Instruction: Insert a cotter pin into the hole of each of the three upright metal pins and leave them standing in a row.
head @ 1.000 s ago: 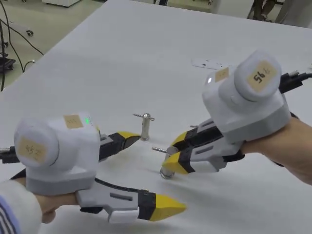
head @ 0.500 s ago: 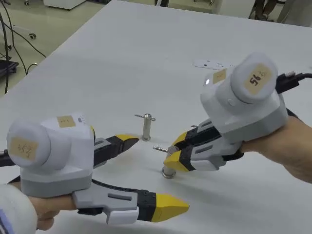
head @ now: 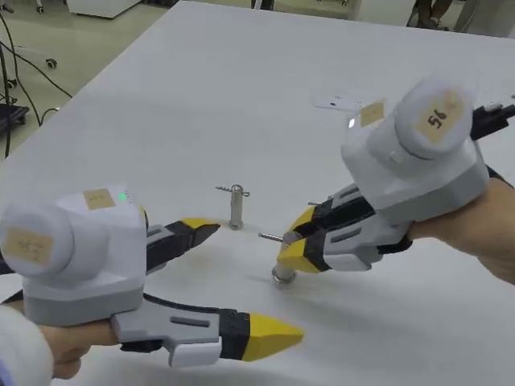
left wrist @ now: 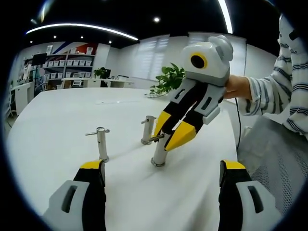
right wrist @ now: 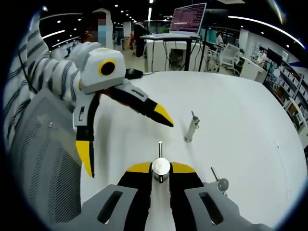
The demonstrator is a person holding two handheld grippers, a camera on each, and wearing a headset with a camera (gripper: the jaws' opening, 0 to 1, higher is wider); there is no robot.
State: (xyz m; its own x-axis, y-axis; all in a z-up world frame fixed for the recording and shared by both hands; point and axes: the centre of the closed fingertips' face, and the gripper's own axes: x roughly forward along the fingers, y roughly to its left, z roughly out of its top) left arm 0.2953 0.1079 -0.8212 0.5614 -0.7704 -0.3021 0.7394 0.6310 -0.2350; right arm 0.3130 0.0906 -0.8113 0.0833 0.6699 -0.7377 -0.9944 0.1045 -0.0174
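Near left: left gripper point(head: 254, 279) in a hand point(head: 68, 347), almost level just above the table point(head: 201, 121), jaws spread wide, gripping nothing. Just beyond those jaws: held pin point(head: 282, 274), base on the table, leaning slightly, top pinched by right gripper point(head: 291, 248) angled down from the right, cotter point(head: 269, 236) poking left past the tips. Farther left: second pin point(head: 236, 209), upright, cotter through its head, standing free. Third pin point(left wrist: 148, 129) just beside the held pin, also with a cotter. Beyond: wide bare table, left edge well apart.
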